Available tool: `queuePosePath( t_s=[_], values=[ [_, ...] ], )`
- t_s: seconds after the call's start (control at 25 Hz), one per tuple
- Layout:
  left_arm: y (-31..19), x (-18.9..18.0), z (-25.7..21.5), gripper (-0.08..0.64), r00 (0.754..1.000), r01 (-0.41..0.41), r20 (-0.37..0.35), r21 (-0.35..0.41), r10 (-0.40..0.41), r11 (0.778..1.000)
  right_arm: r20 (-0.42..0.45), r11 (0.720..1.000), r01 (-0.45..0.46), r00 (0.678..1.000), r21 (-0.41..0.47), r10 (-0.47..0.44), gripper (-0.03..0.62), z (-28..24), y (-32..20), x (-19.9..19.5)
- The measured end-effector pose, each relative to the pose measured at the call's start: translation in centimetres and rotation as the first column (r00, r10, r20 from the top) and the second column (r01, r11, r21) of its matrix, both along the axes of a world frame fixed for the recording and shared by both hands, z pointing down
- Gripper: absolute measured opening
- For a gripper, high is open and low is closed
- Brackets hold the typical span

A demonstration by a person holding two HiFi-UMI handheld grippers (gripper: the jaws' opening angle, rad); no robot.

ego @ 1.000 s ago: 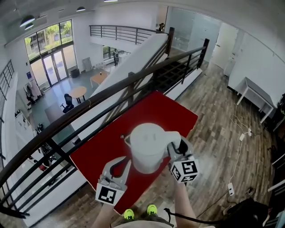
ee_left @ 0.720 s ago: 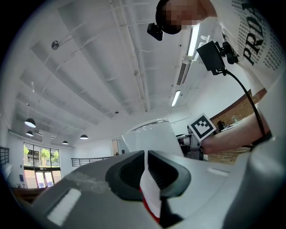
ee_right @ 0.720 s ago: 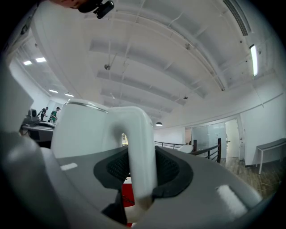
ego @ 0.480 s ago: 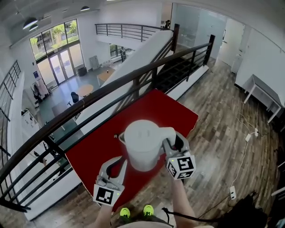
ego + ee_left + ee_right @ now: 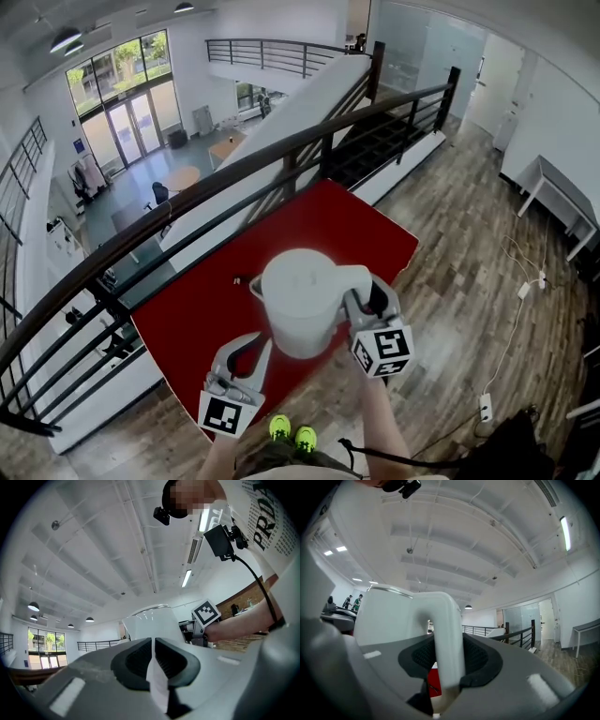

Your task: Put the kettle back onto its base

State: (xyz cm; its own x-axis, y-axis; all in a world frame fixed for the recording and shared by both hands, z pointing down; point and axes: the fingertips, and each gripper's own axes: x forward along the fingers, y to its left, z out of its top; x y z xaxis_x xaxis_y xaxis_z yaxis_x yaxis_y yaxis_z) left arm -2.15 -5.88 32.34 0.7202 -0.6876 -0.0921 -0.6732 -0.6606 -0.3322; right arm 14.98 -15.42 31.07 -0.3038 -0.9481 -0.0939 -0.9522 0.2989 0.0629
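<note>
Kettle (image 5: 300,300) over red tbl (image 5: 328,230); railing (image 5: 448,98), wood flr (image 5: 469,234).

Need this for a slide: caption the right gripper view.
Right gripper shut on the handle of the white kettle, ribbed ceiling overhead.

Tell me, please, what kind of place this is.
Probably a mezzanine in an office building: a dark railing, a staircase going down, and a lobby with glass doors below.
</note>
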Motion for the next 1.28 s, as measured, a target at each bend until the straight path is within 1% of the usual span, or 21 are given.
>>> queuePosePath(
  t_s=[0.04, 0.08, 0.12, 0.2, 0.28, 0.36, 0.48, 0.52, 0.72, 0.8, 0.88, 1.0, 1.08, 1.28],
  values=[
    [-0.2, -0.2, 0.1, 0.013, 0.998, 0.007, -0.065, -0.037, -0.009, 0.999, -0.001, 1.000, 0.000, 1.000, 0.000, 0.000, 0.138, 0.0, -0.1, -0.1],
    [-0.4, -0.3, 0.2, 0.012, 0.994, 0.008, -0.112, -0.063, -0.016, 0.998, 0.000, 1.000, -0.001, 1.000, -0.001, 0.001, 0.137, 0.1, -0.3, -0.3],
    [-0.7, -0.4, 0.3, 0.012, 0.991, 0.006, -0.132, -0.074, -0.015, 0.997, 0.002, 1.000, -0.005, 1.000, -0.003, 0.005, 0.138, 0.2, -0.5, -0.3],
    [-1.3, -0.5, 0.4, 0.012, 0.989, -0.004, -0.145, -0.076, -0.007, 0.997, 0.005, 1.000, -0.014, 1.000, -0.010, 0.014, 0.138, 0.2, -1.0, -0.2],
    [-1.9, -0.6, 0.3, 0.012, 0.990, -0.015, -0.138, -0.069, 0.005, 0.997, 0.000, 1.000, -0.027, 1.000, -0.016, 0.027, 0.138, 0.2, -1.4, 0.1],
    [-2.5, -0.5, 0.2, 0.012, 0.995, -0.028, -0.097, -0.043, 0.024, 0.999, -0.006, 0.999, -0.044, 0.999, -0.013, 0.044, 0.138, -0.1, -1.9, 0.5],
    [-3.4, -0.8, -0.5, 0.012, 0.987, -0.043, -0.154, -0.055, 0.034, 0.998, -0.007, 0.998, -0.068, 0.998, 0.000, 0.068, 0.138, -0.7, -2.6, 0.6],
    [-3.8, -0.9, -0.6, 0.012, 0.986, -0.049, -0.164, -0.056, 0.040, 0.997, -0.008, 0.997, -0.075, 0.997, 0.005, 0.075, 0.138, -1.0, -2.8, 0.4],
    [-5.6, -1.4, -0.5, 0.009, 0.984, -0.078, -0.165, -0.046, 0.070, 0.996, -0.008, 0.995, -0.094, 0.996, 0.026, 0.094, 0.138, -1.5, -4.2, -0.4],
    [-6.0, -1.3, -0.6, 0.009, 0.979, -0.085, -0.188, -0.044, 0.075, 0.995, -0.009, 0.995, -0.094, 0.996, 0.024, 0.094, 0.138, -1.2, -4.6, -0.4],
    [-5.9, -1.0, 0.0, 0.009, 0.977, -0.082, -0.199, -0.054, 0.070, 0.995, -0.014, 0.996, -0.087, 0.996, 0.013, 0.087, 0.138, -0.4, -4.8, -0.2],
    [-6.9, -0.3, 1.1, 0.008, 0.983, -0.071, -0.174, -0.065, 0.059, 0.995, -0.016, 0.997, -0.076, 0.997, 0.008, 0.076, 0.138, 0.5, -6.0, 0.5],
    [-8.1, 0.0, 1.0, 0.008, 0.983, -0.062, -0.175, -0.073, 0.049, 0.995, -0.012, 0.998, -0.071, 0.997, 0.003, 0.071, 0.138, 0.7, -7.3, 0.9],
    [-10.6, 1.7, 0.7, 0.008, 0.987, -0.008, -0.162, -0.100, -0.008, 0.995, -0.005, 1.000, -0.018, 1.000, -0.022, 0.018, 0.138, 1.2, -10.5, 2.3]
  ],
)
